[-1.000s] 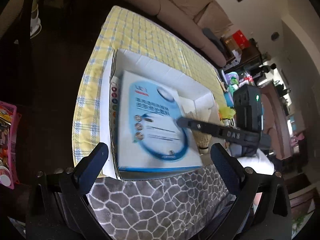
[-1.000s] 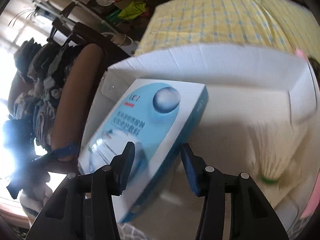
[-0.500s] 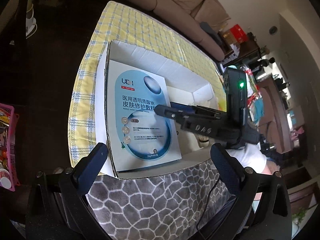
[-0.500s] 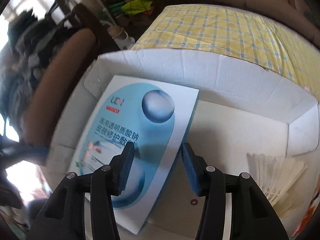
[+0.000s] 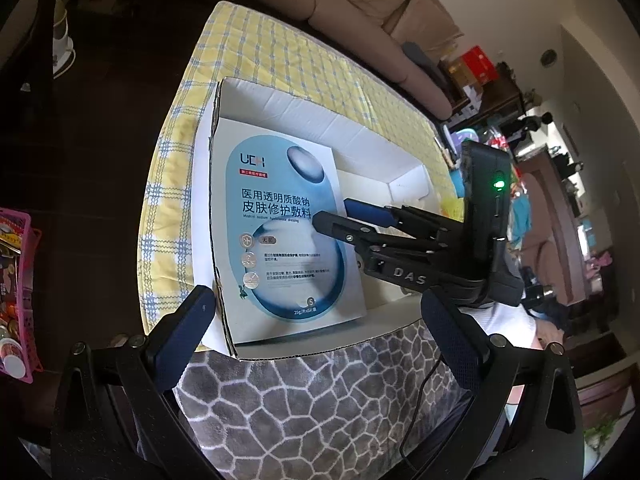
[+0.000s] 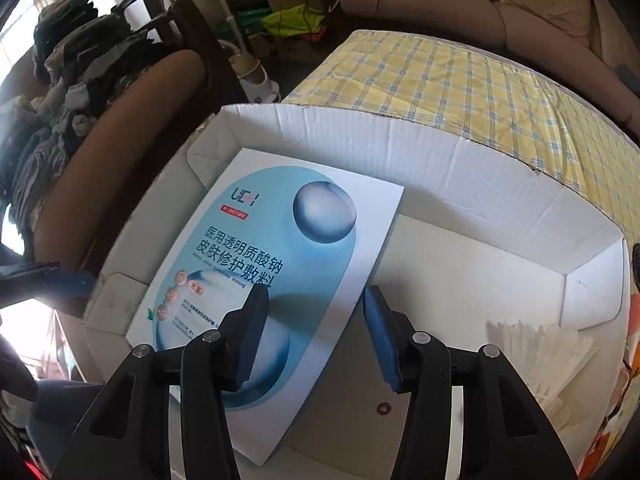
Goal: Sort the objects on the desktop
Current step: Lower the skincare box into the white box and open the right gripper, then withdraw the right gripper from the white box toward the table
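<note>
The right gripper (image 6: 314,334), jaws parted and empty, hovers at frame centre, seemingly just above the blue-and-white mask box (image 6: 276,280) lying in the white carton (image 6: 460,168). The left gripper (image 5: 320,344), jaws wide, grasps nothing.

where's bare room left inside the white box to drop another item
Bare floor lies between the blue-and-white packet and the cardboard box's far and right walls. The near-right corner is taken by the shuttlecock; the left side is covered by the packet.

Both wrist views look down closely into one white carton (image 5: 304,120).
</note>
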Available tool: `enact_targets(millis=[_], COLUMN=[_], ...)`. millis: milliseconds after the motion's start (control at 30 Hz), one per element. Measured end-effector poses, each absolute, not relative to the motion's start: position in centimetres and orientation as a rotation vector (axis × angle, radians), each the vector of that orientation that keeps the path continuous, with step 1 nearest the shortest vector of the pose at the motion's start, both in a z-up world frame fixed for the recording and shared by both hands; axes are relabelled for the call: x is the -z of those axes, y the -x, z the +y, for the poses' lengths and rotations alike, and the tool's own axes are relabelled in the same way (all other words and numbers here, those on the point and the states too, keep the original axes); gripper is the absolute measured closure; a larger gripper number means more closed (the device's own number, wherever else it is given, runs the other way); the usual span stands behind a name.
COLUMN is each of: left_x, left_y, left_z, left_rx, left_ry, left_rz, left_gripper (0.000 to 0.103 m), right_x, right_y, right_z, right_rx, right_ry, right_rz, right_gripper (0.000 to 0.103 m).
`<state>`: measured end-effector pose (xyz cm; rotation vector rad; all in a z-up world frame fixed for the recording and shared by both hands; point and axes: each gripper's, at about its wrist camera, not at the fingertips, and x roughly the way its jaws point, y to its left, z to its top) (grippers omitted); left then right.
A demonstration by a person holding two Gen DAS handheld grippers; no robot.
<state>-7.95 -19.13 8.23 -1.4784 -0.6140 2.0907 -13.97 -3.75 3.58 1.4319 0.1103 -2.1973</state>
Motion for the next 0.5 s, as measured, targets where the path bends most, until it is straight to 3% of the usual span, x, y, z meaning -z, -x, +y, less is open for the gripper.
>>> enact_targets(millis=[167,300,500], left_x=[-8.1,-9.6,-13.3], left_y=[7.9,7.6,7.1], left_z=[-19.4,-19.9,-17.6], left_rx=[-2.084,-2.134,-2.223], left_ry=[1.499,1.47,1.409], left_rz=[-0.616,-0.582,-0.414], left_gripper=[0.001,0.001,0.0], right_x=[-3.2,-6.3,-11.0], right_y=[14.8,14.6,12.4], right_z=[-3.5,-0.1,4.6], right_rx=[2.131,2.191,2.265], right_ry=[-1.569,-1.484,-1.38], right_rz=[0.065,-0.108,-0.145], right_gripper=[0.053,0.053,0.047])
